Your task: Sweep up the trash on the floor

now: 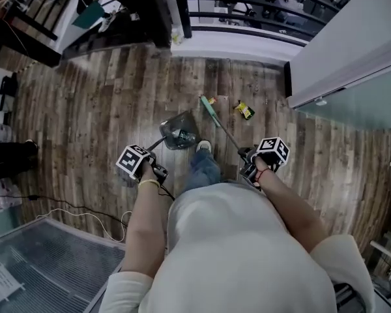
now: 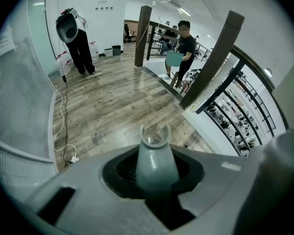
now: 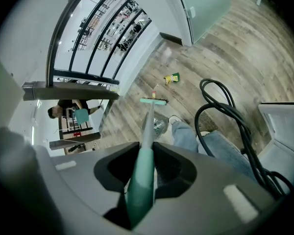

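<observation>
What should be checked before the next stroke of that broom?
1. Right gripper shut on the broom handle: ok.
2. Left gripper shut on the dustpan handle: ok.
3. Broom head close to the yellow wrapper and small scrap: ok.
4. Dustpan lip flat on the floor: cannot tell.
5. All trash inside the dustpan: not ok; wrapper and scrap lie outside it.
</observation>
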The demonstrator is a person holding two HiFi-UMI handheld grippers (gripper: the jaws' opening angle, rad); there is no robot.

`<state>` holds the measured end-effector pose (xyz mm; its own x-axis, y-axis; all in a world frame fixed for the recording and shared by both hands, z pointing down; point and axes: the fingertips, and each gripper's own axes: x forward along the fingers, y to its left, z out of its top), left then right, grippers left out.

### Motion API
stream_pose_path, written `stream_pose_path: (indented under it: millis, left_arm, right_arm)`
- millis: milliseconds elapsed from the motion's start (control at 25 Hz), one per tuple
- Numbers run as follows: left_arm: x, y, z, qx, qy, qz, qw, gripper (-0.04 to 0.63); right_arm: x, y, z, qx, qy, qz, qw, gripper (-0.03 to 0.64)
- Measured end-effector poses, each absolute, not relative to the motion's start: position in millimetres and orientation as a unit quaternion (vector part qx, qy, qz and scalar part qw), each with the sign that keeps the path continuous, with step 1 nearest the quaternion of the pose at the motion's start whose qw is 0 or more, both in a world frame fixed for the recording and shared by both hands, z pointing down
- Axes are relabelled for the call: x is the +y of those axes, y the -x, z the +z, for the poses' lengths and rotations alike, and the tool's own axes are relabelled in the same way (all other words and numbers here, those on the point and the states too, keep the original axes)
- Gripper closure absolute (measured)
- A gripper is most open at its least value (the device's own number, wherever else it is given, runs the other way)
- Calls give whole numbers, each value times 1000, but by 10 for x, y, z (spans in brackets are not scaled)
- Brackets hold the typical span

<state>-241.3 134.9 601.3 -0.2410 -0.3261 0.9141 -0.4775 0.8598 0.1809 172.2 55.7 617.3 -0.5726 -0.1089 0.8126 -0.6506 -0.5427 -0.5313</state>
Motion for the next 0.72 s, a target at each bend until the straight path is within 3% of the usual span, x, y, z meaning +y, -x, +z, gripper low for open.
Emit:
stream_pose_path:
  millis: [720]
  left_arm:
    - [380, 2821, 6198, -768, -286, 101, 565, 508]
  right_arm:
    - [-307, -1456, 6200, -439, -470, 753, 139, 522]
